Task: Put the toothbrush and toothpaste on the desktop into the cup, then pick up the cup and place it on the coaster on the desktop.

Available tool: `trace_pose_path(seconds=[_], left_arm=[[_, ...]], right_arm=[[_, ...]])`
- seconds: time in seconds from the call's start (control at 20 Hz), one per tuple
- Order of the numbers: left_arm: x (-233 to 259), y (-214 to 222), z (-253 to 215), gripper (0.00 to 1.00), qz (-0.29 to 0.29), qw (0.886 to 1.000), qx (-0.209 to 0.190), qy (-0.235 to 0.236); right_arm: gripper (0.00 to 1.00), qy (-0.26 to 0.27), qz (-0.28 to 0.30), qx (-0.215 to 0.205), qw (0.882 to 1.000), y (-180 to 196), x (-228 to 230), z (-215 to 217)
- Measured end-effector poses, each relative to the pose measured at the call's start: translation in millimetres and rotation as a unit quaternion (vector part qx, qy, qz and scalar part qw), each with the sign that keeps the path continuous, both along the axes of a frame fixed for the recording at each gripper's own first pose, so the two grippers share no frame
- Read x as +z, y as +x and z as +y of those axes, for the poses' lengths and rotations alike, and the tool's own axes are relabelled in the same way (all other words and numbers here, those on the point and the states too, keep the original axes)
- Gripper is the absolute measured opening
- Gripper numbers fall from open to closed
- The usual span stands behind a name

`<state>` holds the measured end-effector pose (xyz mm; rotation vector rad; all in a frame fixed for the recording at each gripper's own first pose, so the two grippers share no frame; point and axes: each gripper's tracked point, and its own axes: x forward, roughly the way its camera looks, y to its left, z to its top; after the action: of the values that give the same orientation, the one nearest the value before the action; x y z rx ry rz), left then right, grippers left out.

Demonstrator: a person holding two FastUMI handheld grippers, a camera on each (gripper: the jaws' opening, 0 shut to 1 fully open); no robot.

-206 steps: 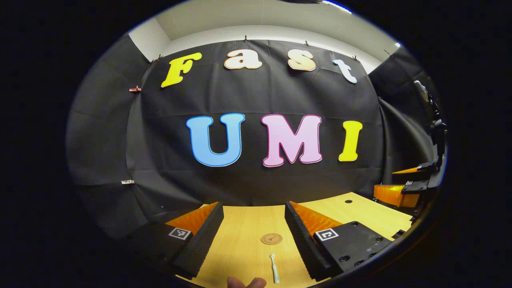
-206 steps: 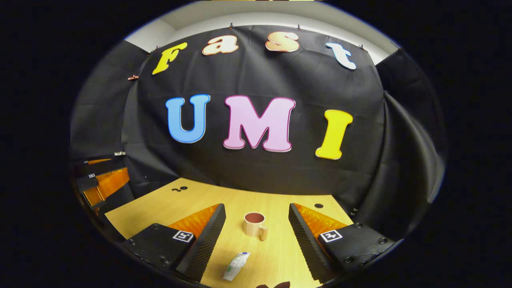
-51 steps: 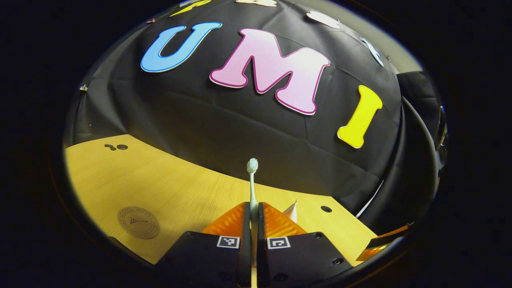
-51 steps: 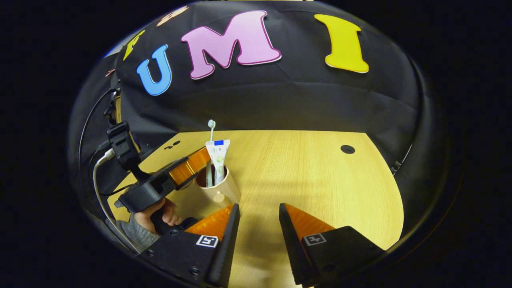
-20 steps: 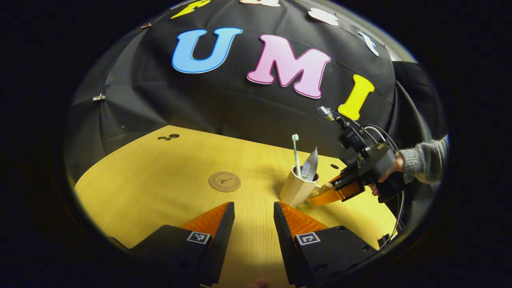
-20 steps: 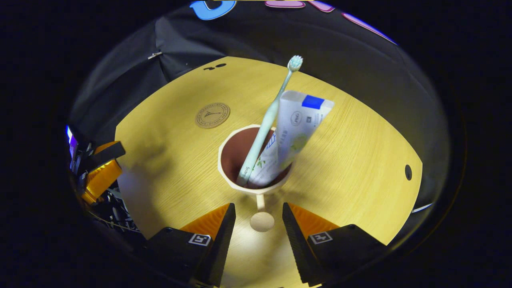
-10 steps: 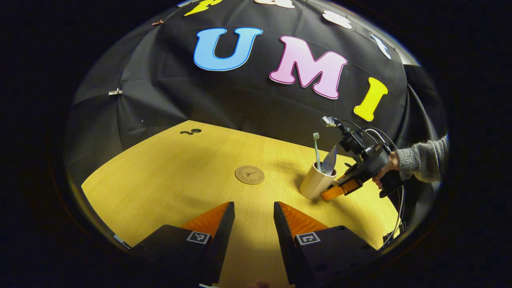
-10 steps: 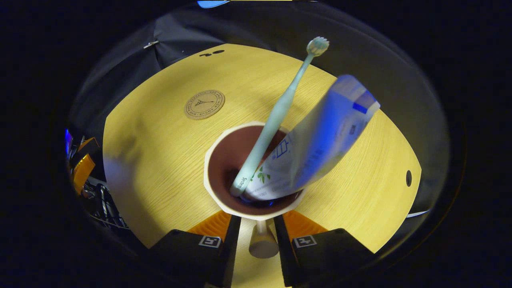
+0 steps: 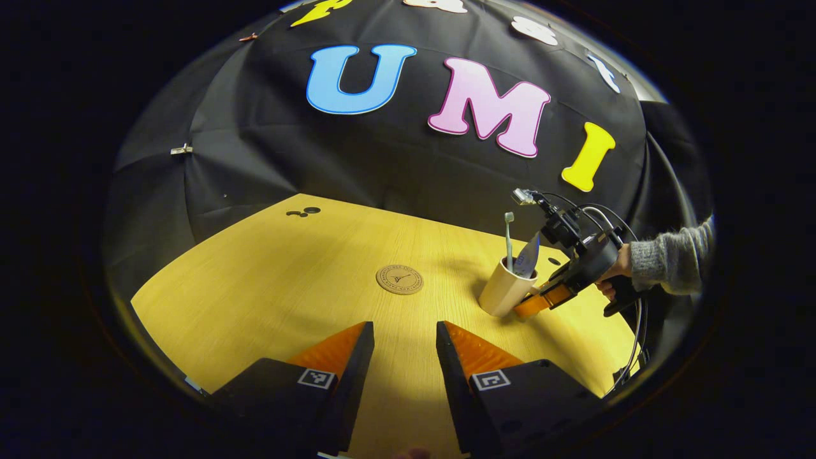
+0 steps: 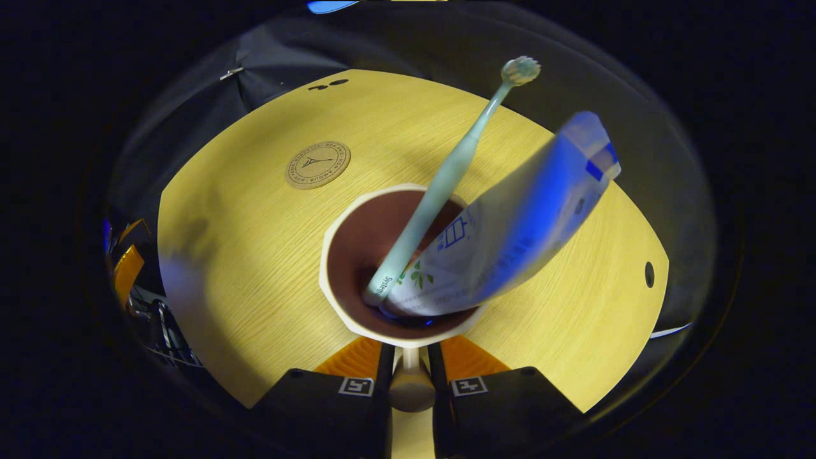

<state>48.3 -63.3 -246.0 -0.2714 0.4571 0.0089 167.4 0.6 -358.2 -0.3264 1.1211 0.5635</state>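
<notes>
Cup (image 10: 357, 319) on table (image 10: 255, 255), holding toothbrush (image 10: 446, 178) and toothpaste (image 10: 510, 229) | my right hand-held gripper (image 10: 408, 376) clamped on cup's handle | my left hand-held gripper (image 9: 398, 357) apart over bare table | coaster (image 9: 400, 279) left of cup, apart.

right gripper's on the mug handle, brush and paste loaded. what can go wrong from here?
1. The right gripper grips only the thin handle, so the cup may swing or slip when lifted.
2. The toothbrush and toothpaste lean far past the rim; a tilt could tip them out.
3. The coaster is small and apart from the cup, so it could land off-centre.
</notes>
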Motion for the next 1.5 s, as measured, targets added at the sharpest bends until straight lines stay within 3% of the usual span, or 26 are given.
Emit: trace_pose_path(seconds=[0.35,0.65,1.05,1.5], left_arm=[[4,-9,13,0.64,-0.006,1.0,-0.005,-0.004],[6,-23,39,0.64,-0.005,1.0,-0.014,-0.01],[-6,-40,87,0.64,0.01,1.0,0.001,-0.02],[-13,-43,124,0.64,0.016,0.999,0.026,-0.027]], right_arm=[[0.28,0.026,-0.025,-0.014,0.999,9,28,29],[0.28,0.04,-0.034,-0.004,0.999,26,41,95],[0.29,0.037,-0.029,0.019,0.999,54,32,170],[0.29,0.011,-0.014,0.027,0.999,64,14,197]])
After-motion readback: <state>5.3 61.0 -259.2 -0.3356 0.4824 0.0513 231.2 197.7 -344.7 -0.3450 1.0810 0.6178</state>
